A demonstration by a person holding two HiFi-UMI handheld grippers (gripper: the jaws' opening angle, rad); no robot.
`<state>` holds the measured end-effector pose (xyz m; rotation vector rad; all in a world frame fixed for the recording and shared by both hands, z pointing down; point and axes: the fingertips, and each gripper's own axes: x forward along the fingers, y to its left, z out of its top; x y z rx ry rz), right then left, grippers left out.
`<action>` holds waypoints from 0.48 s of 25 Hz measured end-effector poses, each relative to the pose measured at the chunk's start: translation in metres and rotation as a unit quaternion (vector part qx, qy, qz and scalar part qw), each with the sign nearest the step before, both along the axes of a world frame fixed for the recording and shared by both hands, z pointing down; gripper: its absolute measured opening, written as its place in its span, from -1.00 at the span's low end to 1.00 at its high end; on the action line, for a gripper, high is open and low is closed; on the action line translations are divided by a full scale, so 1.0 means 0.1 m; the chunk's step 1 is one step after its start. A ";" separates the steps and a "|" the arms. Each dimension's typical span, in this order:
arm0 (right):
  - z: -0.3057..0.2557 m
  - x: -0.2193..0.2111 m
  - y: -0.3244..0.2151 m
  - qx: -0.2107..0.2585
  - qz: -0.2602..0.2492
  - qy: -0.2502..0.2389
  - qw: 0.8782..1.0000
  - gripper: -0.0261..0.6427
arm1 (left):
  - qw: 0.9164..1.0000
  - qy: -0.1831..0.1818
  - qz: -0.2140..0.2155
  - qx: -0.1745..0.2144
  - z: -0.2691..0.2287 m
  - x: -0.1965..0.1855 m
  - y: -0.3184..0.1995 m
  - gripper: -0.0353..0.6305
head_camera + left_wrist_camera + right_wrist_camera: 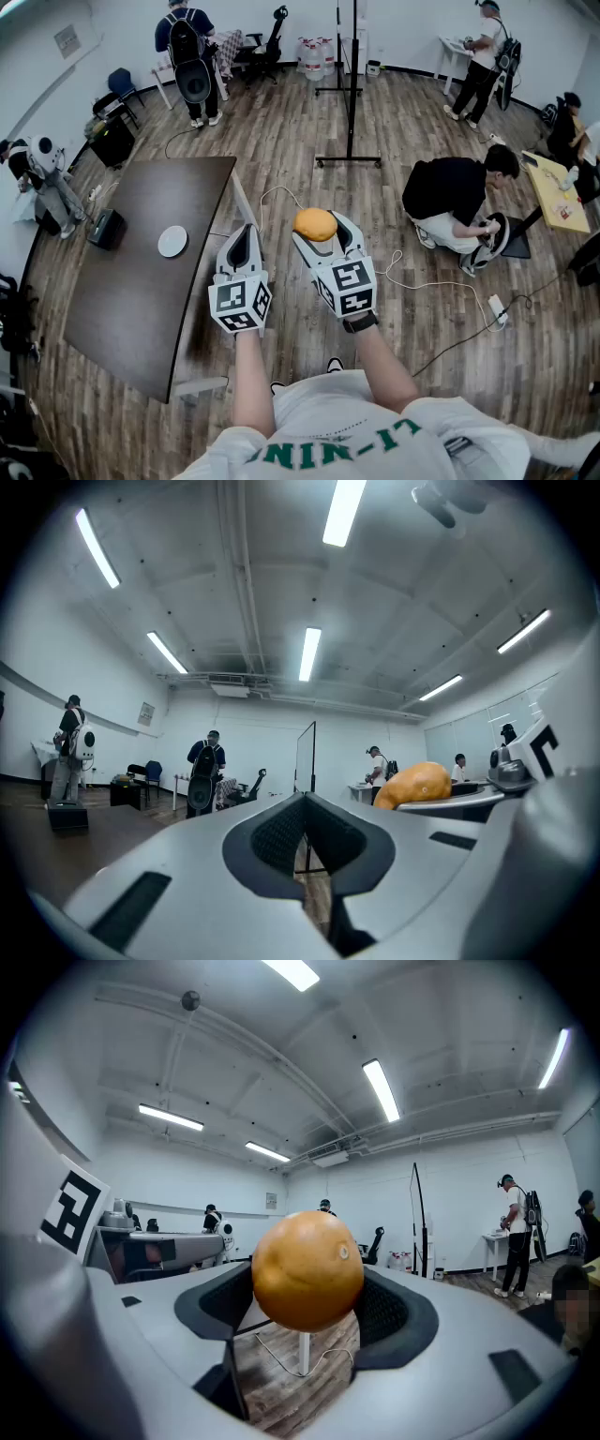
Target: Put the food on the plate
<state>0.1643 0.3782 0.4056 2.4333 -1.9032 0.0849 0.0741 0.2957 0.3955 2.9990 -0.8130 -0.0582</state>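
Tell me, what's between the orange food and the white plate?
In the head view, the left gripper sits between the orange food and the white plate, then bare dark table.

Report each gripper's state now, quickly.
Left gripper: closed, nothing in it.
Right gripper: closed on the orange-coloured food.

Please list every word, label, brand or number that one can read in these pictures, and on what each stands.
"LI-NIN": green letters on the person's white shirt, upside down in the head view; the last part is hidden.
Wall sign: too small to read.
Square markers on the cubes: black and white patterns only, no words.
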 end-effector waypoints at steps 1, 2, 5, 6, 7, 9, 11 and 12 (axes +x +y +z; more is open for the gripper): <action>0.01 0.03 0.01 0.002 -0.002 -0.002 1.000 0.10 | 1.000 -0.002 -0.003 0.002 0.01 0.04 0.00 -0.85; 0.02 0.07 0.02 0.004 -0.004 -0.004 1.000 0.10 | 1.000 -0.004 -0.006 0.003 0.02 0.07 0.01 -0.85; 0.11 0.16 0.09 0.008 -0.011 -0.022 1.000 0.10 | 1.000 -0.015 -0.013 0.002 0.12 0.13 0.06 -0.85; 0.15 0.18 0.12 0.009 -0.015 -0.030 0.999 0.10 | 1.000 -0.018 -0.014 -0.001 0.16 0.14 0.08 -0.85; 0.19 0.20 0.13 0.010 -0.021 -0.036 0.999 0.10 | 1.000 -0.020 -0.016 -0.003 0.19 0.14 0.10 -0.85; 0.25 0.20 0.09 0.012 -0.038 -0.045 0.998 0.10 | 0.999 -0.023 -0.021 -0.007 0.23 0.16 0.10 -0.85; 0.27 0.21 0.03 0.016 -0.051 -0.052 0.997 0.10 | 0.999 -0.029 -0.028 -0.006 0.26 0.17 0.06 -0.85; 0.28 0.22 0.00 0.017 -0.054 -0.056 0.997 0.10 | 0.999 -0.031 -0.032 -0.005 0.27 0.17 0.03 -0.85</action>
